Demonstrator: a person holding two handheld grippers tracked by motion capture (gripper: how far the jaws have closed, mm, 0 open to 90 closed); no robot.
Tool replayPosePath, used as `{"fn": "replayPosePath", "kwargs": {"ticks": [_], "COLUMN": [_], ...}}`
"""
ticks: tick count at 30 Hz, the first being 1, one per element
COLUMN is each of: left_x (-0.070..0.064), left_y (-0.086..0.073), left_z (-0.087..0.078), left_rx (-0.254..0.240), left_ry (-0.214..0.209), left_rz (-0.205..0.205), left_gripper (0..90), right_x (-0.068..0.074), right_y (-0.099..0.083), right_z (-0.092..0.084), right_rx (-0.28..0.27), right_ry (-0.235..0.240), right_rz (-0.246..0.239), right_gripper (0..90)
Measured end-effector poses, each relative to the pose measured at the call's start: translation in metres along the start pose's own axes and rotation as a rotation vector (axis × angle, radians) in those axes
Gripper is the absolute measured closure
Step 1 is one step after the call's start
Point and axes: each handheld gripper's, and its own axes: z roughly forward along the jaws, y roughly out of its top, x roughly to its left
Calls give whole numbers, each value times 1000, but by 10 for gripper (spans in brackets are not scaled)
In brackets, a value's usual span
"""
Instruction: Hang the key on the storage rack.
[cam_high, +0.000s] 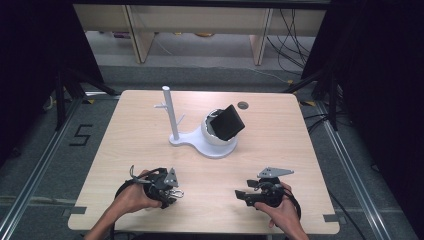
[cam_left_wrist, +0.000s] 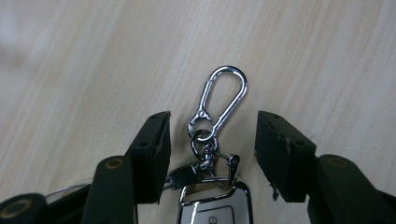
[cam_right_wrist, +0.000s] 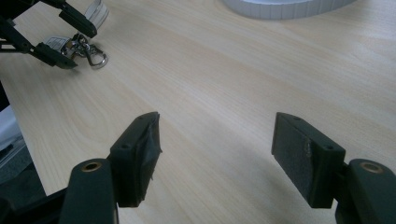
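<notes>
The work item is a car key (cam_left_wrist: 215, 212) with a chromed shell, joined by a small swivel ring (cam_left_wrist: 202, 138) to a polished carabiner clip (cam_left_wrist: 223, 99). In the high view it lies flat on the desk (cam_high: 210, 175) at the lower left of the frame, under the left gripper (cam_high: 170, 192). In the left gripper view the clip extends up the centre of the frame and the key body sits at the bottom edge.

Left gripper: fingers (cam_left_wrist: 154, 149) part-open, straddling the ring and the top of the key, no pad contact visible. Nothing is held.

Right gripper (cam_right_wrist: 217, 158): fingers wide apart over bare desk at the lower right of the high view, holding nothing.

Handling, by judgement: the assembly is light and rigid in each part but articulated at the ring, so the clip will swing once lifted. Chrome surfaces are likely slippery. Grip across the flat key body or the ring junction, not the rounded clip wire.

A white stand (cam_high: 197, 137) sits at centre frame, well apart.
</notes>
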Motion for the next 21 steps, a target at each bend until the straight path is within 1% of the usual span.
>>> {"fn": "replayPosePath", "kwargs": {"ticks": [1,2,3,4,5,6,7,8,9,10,11,12,13,14,15,16,17,18,19,20,21], "left_x": [0,-1,1,2,2,3,3,3,5,3,3,5,5,11,11,12,13,12,11,11,10], "left_y": [0,0,2,5,5,7,7,9,11,14,14,18,18,21,21,23,25,27,31,31,33], "left_z": [0,1,1,1,1,1,1,2,2,2,2,3,3,3,3,4,5,6,7,7,7], "left_rx": [0,11,16,26,26,54,54,57,72,111,111,162,162,200,200,217,227,243,271,271,285], "left_ry": [0,-12,-16,-12,-12,-25,-25,-40,-50,-77,-77,-106,-106,-107,-107,-100,-95,-100,-97,-97,-94], "left_rz": [0,-8,16,16,16,28,28,16,30,-7,-7,-17,-17,2,2,-18,-11,-4,1,1,1], "left_gripper": [477,477,494,516,528,538,543,543,550,585,609,618,621,626,641,641,658,683,703,707,707], "right_x": [0,1,2,2,2,0,0,0,2,0,0,0,0,0,0,0,1,3,1,1,1], "right_y": [0,0,0,0,0,0,0,0,-1,0,0,0,-1,-1,-1,0,0,-1,0,0,0], "right_z": [0,0,0,0,0,0,0,-1,1,0,0,1,0,1,1,2,0,1,0,0,1], "right_rx": [0,-5,-2,-5,-5,-4,-4,-2,-4,-2,-2,-1,-3,-7,-7,-8,-7,-7,-3,-3,-4], "right_ry": [0,-1,-9,-7,-7,-13,-13,-13,7,-13,-13,6,-8,-5,-5,18,-4,19,-9,-9,2], "right_rz": [0,4,8,7,7,-21,-21,-20,12,-17,-17,-13,-11,-10,-10,-12,-12,18,-13,-13,-7], "right_gripper": [334,334,333,334,334,333,333,334,334,334,334,334,333,334,334,334,334,333,333,333,334]}}
